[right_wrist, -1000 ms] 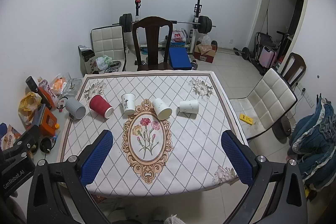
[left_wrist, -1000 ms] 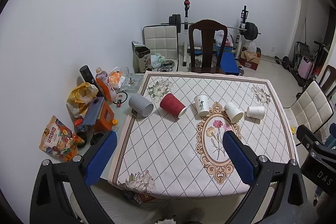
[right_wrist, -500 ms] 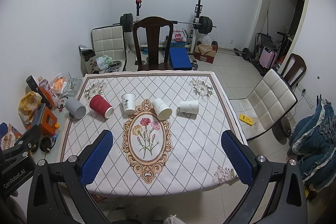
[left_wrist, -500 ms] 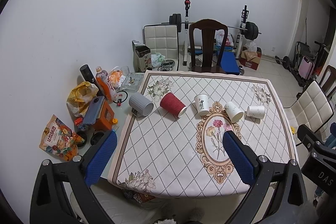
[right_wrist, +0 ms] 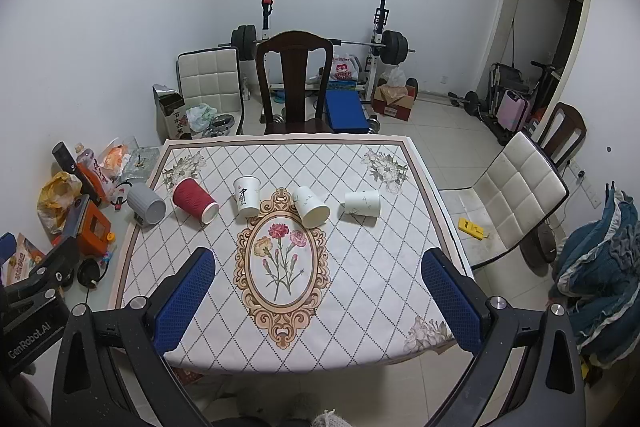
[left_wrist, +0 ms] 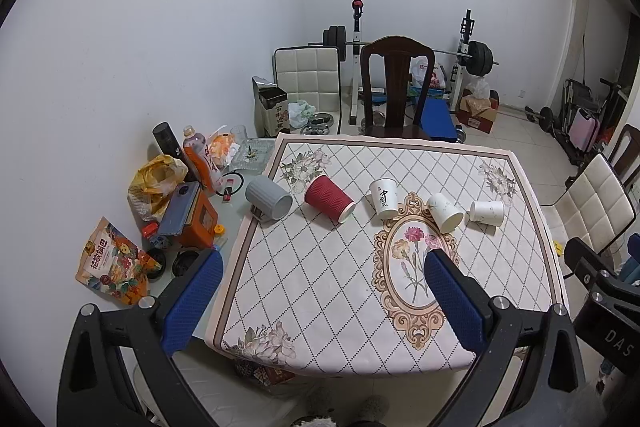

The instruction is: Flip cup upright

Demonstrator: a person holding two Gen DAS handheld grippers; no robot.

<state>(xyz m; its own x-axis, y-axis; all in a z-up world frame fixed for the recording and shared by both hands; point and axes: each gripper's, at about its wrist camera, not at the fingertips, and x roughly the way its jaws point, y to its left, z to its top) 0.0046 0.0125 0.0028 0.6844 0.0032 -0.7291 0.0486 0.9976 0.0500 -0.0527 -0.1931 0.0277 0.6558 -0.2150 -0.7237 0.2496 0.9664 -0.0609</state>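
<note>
Several cups lie on their sides in a row across the table [left_wrist: 312,291]: a grey ribbed cup [left_wrist: 269,197] at the left edge, a red ribbed cup [left_wrist: 329,201], a white cup with black writing [left_wrist: 384,198], and two plain white cups [left_wrist: 445,213] [left_wrist: 486,213]. They also show in the right wrist view: grey [right_wrist: 146,204], red [right_wrist: 195,200], written white [right_wrist: 246,196], plain white [right_wrist: 310,207] [right_wrist: 362,203]. My left gripper [left_wrist: 320,301] and right gripper [right_wrist: 318,297] are both open and empty, held above the table's near edge, well short of the cups.
A dark wooden chair [right_wrist: 294,83] stands at the far side, a white padded chair [right_wrist: 516,195] at the right. Bottles, bags and boxes [left_wrist: 176,195] crowd a side surface left of the table. Gym equipment [right_wrist: 320,43] lines the back wall.
</note>
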